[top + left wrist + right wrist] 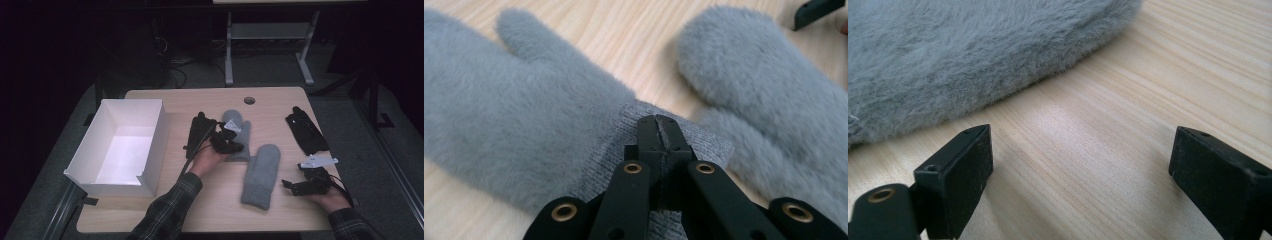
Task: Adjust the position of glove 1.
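From above I note a white open cardboard box (120,145) left of the fluffy grey mitten (239,135). My left gripper (659,131) is clamped on that mitten's ribbed knit cuff, a detail its own view resolves. A second fluffy grey mitten (261,175) lies just right. My right gripper (1080,165), jaws wide, holds nothing over bare wooden table (1128,100).

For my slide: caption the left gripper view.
Left gripper shut on the knit cuff of a grey mitten, second mitten beside.
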The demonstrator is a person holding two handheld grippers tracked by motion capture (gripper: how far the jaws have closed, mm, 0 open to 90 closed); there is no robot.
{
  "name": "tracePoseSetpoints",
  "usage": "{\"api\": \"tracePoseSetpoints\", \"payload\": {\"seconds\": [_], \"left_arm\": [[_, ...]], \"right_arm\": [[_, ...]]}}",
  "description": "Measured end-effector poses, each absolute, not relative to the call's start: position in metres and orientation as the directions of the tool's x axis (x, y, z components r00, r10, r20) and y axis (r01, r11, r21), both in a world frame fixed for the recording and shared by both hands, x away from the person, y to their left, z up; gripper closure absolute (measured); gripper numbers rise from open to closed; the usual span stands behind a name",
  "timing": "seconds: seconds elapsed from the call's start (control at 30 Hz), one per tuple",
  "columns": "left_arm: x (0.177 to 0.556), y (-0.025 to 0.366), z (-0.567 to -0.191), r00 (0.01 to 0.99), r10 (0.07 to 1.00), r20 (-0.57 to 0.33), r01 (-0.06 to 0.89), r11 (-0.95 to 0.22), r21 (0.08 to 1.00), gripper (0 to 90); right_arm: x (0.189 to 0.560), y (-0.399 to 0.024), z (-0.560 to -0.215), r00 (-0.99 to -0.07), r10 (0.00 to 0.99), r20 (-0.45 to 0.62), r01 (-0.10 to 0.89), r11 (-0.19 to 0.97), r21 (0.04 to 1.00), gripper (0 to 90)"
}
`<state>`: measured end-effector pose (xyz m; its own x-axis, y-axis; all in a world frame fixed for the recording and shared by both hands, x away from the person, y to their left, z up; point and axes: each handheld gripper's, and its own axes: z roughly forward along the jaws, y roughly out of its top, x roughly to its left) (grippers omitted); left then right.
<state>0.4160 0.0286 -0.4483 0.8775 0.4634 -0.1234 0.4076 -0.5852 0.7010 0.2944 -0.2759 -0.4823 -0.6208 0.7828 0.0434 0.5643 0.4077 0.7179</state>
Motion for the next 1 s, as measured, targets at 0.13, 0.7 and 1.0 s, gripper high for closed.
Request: {"api": "tracePoseSetpoints", "payload": {"seconds": [0.13,0.7,1.0], "left_arm": [[0.409,0.036,-0.448,0.878,0.46,-0.133,0.411,-0.583,0.7,89.8],[0.358,0.082,-0.45,0.874,0.434,-0.216,0.444,-0.536,0.718,89.7],[0.332,0.104,-0.449,0.879,0.417,-0.23,0.446,-0.55,0.706,89.7]], "right_arm": [[0.295,-0.276,-0.483,-0.62,0.783,0.043,0.563,0.406,0.72,10.2],[0.295,-0.276,-0.482,-0.619,0.784,0.037,0.561,0.409,0.719,10.2],[0.295,-0.275,-0.482,-0.617,0.786,0.039,0.564,0.407,0.718,10.0]]}}
